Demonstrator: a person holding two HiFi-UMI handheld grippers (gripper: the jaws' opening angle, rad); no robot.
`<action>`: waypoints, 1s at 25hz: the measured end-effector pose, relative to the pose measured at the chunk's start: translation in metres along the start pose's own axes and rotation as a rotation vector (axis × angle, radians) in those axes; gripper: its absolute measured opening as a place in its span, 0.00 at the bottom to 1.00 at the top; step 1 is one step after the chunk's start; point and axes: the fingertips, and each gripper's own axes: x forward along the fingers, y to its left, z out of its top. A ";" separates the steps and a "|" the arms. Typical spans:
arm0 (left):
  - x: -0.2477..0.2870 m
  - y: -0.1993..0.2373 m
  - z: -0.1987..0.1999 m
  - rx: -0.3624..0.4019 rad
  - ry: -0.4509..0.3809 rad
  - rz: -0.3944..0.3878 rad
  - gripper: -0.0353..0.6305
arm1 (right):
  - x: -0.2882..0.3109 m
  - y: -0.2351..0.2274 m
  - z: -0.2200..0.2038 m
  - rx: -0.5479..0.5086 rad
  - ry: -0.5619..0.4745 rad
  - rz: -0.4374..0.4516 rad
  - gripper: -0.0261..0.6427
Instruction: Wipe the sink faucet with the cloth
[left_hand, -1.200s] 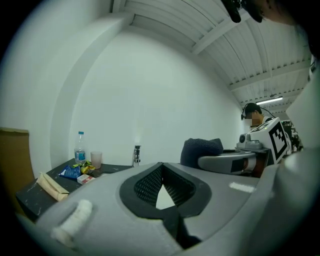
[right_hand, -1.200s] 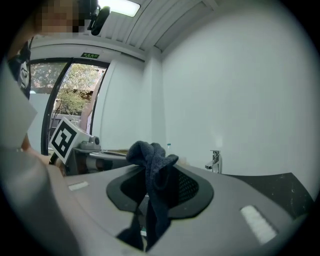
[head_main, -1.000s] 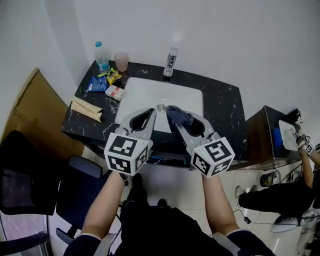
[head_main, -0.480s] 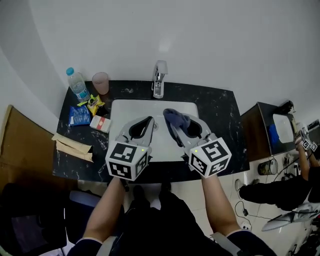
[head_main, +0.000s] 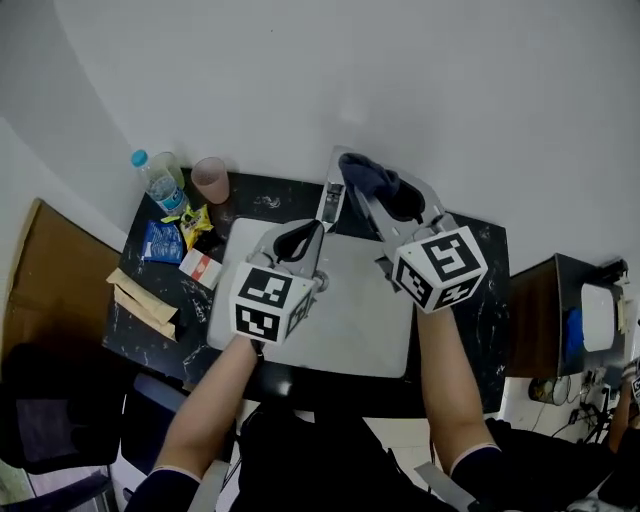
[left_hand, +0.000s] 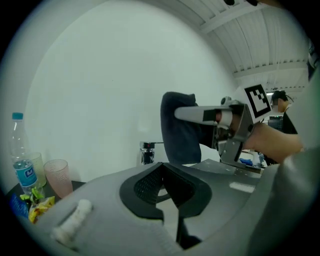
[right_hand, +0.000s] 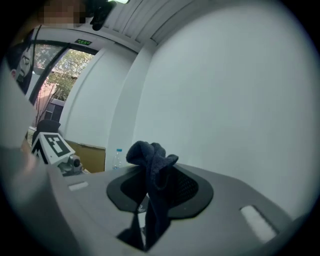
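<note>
The chrome faucet (head_main: 329, 203) stands at the back of the white sink (head_main: 345, 320), partly hidden behind the grippers. My right gripper (head_main: 358, 180) is shut on a dark blue cloth (head_main: 370, 176) and holds it just above and right of the faucet, near the wall. In the right gripper view the cloth (right_hand: 152, 175) hangs bunched between the jaws. My left gripper (head_main: 318, 232) is shut and empty, its tips just in front of the faucet's base. The left gripper view shows the faucet (left_hand: 146, 152) ahead, with the cloth (left_hand: 179, 131) hanging beside it from the right gripper (left_hand: 172, 114).
On the black counter (head_main: 465, 310) left of the sink are a water bottle (head_main: 158, 182), a pink cup (head_main: 210, 178), snack packets (head_main: 163, 238), a small box (head_main: 201, 268) and brown paper (head_main: 140, 298). A dark cabinet (head_main: 560, 320) stands at the right.
Both grippers have moved forward over the sink toward the wall. The right one has carried the cloth up to the faucet; the left stays shut below it.
</note>
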 end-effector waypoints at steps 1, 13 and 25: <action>0.007 0.002 0.000 0.005 0.004 0.010 0.06 | 0.009 -0.006 0.004 -0.011 -0.010 0.019 0.20; 0.040 0.006 -0.029 -0.014 0.119 -0.052 0.06 | 0.073 -0.025 -0.037 0.012 0.114 0.131 0.19; 0.042 0.002 -0.031 -0.040 0.110 -0.104 0.05 | 0.083 -0.028 -0.041 0.024 0.184 0.181 0.18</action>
